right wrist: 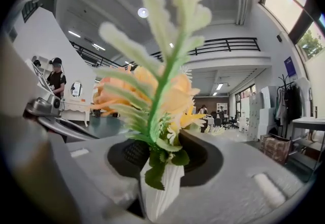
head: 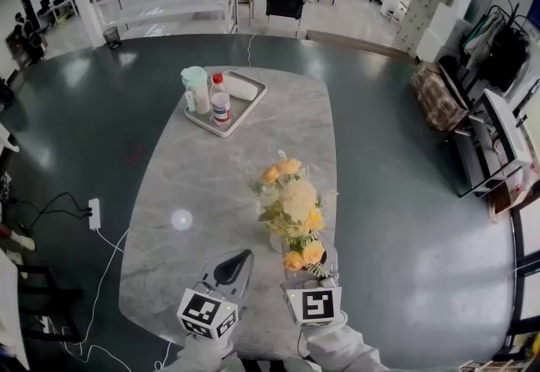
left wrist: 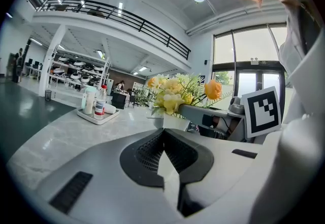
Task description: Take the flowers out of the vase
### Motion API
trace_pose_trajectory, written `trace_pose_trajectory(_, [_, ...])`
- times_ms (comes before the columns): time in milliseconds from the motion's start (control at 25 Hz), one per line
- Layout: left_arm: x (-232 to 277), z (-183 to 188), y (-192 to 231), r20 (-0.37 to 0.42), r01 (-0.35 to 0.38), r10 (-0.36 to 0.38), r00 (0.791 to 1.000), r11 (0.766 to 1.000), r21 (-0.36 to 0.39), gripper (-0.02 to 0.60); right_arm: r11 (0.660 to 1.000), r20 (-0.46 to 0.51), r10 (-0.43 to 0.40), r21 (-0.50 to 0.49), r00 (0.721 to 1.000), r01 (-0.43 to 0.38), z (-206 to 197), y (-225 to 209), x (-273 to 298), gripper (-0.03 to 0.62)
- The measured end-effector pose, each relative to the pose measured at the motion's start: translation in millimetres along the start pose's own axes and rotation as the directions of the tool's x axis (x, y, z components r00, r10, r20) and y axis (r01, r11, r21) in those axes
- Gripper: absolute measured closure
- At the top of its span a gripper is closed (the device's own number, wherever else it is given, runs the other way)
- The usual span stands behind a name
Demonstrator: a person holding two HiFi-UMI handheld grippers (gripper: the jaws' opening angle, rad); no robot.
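Observation:
A bunch of yellow and orange flowers (head: 295, 206) stands in a small white ribbed vase (right wrist: 161, 190) at the near right of the marble table (head: 194, 185). My right gripper (head: 316, 267) reaches in level under the blooms, and its jaws are shut on the vase's body. In the right gripper view the flowers (right wrist: 152, 96) and a green sprig fill the space just ahead. My left gripper (head: 245, 256) rests beside the bunch to its left, shut and empty. The left gripper view shows the flowers (left wrist: 170, 93), the vase (left wrist: 172, 122) and one right jaw against it.
A white tray (head: 221, 131) at the table's far end holds a red-capped bottle (head: 220, 98) and a pale container (head: 197, 89). A power strip (head: 94, 212) with cables lies on the dark floor to the left. Boxes and racks stand at the right.

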State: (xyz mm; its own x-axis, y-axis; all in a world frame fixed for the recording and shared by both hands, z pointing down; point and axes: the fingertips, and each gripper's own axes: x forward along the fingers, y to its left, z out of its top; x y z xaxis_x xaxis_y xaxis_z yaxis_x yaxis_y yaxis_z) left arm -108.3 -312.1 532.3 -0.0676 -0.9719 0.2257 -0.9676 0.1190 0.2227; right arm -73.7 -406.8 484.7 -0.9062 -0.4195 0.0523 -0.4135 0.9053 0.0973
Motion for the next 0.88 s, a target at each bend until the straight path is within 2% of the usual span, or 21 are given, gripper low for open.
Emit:
trace_pose_trajectory(320, [-3.0,-1.3,-0.1,0.000,0.000,0.000,1.000,1.000,0.003,0.580,1.000,-0.032,-0.004,-0.019,0.999,0.004,2.6,3.7,-1.3,0.491])
trace_pose_trajectory(640, [-7.1,-3.5,1.0,0.004,-0.006,0.006,1.000,1.000,0.004,0.580,0.999,0.002,-0.039,-0.029,0.999,0.039,2.2,0.6,-2.3,0.533])
trace_pose_trajectory(880, [-7.4,-1.1,1.0,0.005,-0.008,0.008,1.000,1.000,0.004,0.580,0.998,-0.008,-0.045,-0.035,0.999,0.045,4.9,1.0,-1.3,0.556])
